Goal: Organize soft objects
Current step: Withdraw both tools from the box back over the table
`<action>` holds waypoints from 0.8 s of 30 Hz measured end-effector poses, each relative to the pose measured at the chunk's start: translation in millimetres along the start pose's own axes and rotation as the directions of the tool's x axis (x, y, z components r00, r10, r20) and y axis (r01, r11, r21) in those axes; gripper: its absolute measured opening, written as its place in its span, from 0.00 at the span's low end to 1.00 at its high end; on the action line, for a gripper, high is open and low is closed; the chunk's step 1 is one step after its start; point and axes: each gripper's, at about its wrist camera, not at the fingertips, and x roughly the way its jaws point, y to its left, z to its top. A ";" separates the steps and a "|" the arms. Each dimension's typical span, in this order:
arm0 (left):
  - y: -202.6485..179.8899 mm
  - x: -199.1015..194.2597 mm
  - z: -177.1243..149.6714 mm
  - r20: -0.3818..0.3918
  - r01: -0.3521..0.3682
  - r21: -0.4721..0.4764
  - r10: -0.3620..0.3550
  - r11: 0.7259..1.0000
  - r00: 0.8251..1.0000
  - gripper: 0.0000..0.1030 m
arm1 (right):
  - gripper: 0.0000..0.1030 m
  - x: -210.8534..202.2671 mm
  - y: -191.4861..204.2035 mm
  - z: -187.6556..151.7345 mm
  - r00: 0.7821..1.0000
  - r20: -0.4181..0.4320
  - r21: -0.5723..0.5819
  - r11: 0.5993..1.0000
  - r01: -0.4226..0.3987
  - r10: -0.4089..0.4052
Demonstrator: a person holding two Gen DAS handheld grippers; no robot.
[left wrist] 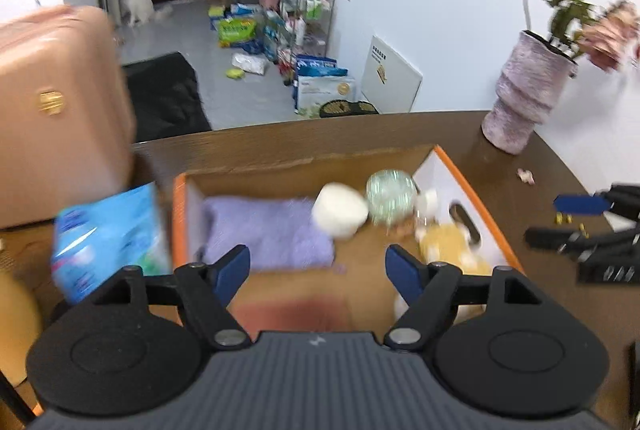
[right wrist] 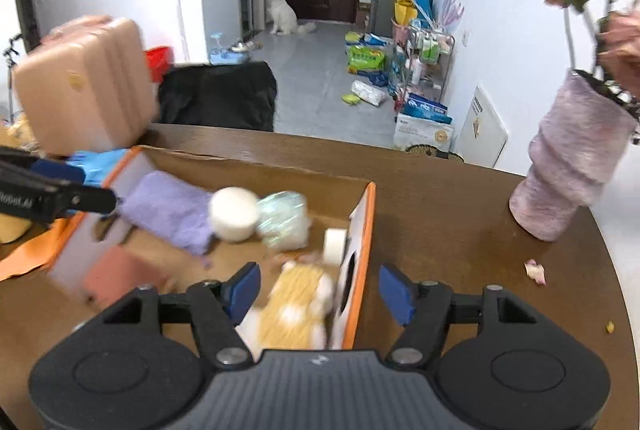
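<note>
Soft things lie together in the cardboard box (left wrist: pixel 472 185) on the tabletop (right wrist: pixel 440 213): we see a purple towel (left wrist: pixel 268 234), a white roll (left wrist: pixel 340 213), a clear crinkly bag (left wrist: pixel 390 195) and a yellow plush toy (right wrist: pixel 296 306). We hold the left claw (left wrist: pixel 318 270) and the right claw (right wrist: pixel 316 290) above the box, both spread wide and empty. A purple vase (right wrist: pixel 576 157) stands beside the box.

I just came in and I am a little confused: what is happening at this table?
A person holds two grippers above a cardboard box on the table. The box holds a purple towel, a white roll and a yellow plush toy. The left gripper and right gripper are open and hold nothing.
</note>
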 end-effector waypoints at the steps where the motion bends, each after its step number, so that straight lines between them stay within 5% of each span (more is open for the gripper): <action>1: 1.3 -18.4 -13.2 0.015 -0.002 0.001 0.002 1.000 1.000 0.76 | 0.66 -12.5 2.3 -6.7 1.000 0.009 -0.001 1.000 -0.008 0.008; 7: -7.6 -122.1 -118.6 0.139 0.064 0.045 -0.070 0.997 0.988 0.82 | 0.67 -94.4 39.7 -84.1 0.991 0.091 -0.022 0.995 -0.093 0.095; 15: -34.8 -199.8 -277.6 0.315 0.046 0.044 -0.058 0.998 0.947 0.95 | 0.71 -174.8 100.2 -225.5 0.947 0.282 -0.028 0.988 -0.153 0.155; 21: -55.7 -232.9 -364.0 0.360 -0.061 -0.037 0.070 0.997 0.930 0.97 | 0.77 -207.6 121.5 -320.3 0.939 0.315 0.106 0.978 -0.179 0.138; 24: -65.8 -237.7 -384.2 0.359 -0.132 0.000 0.123 0.991 0.925 0.97 | 0.77 -209.5 121.6 -352.6 0.949 0.274 0.196 0.957 -0.216 0.158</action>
